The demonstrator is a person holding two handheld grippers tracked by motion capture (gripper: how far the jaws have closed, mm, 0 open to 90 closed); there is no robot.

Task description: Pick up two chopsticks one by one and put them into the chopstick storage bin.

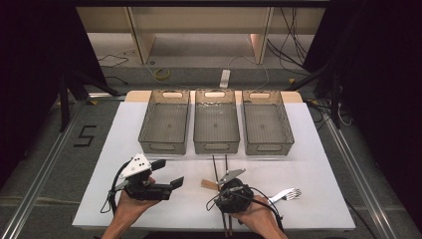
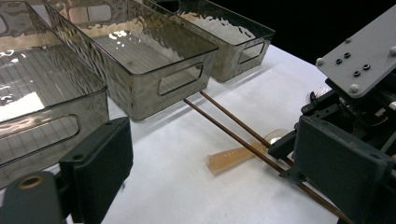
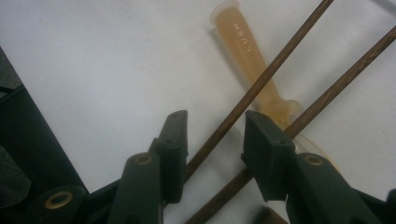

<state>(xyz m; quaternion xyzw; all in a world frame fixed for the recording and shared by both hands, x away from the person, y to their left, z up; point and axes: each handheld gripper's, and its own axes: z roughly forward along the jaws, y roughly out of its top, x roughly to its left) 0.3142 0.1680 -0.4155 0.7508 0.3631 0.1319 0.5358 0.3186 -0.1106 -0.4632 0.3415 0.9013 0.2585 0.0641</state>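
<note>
Right gripper (image 3: 212,135), jaws part-open, straddles one chopstick (image 3: 261,84); its view reveals spoon lettering (image 3: 245,35).

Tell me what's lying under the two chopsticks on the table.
An amber plastic spoon lies under the two chopsticks, which cross its handle. Its lettered handle end shows clearly; its bowl end is mostly covered by the right gripper.

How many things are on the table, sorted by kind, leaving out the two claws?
Clear bins: 3
Brown chopsticks: 2
Amber plastic spoon: 1
White fork: 1
Total: 7
</note>
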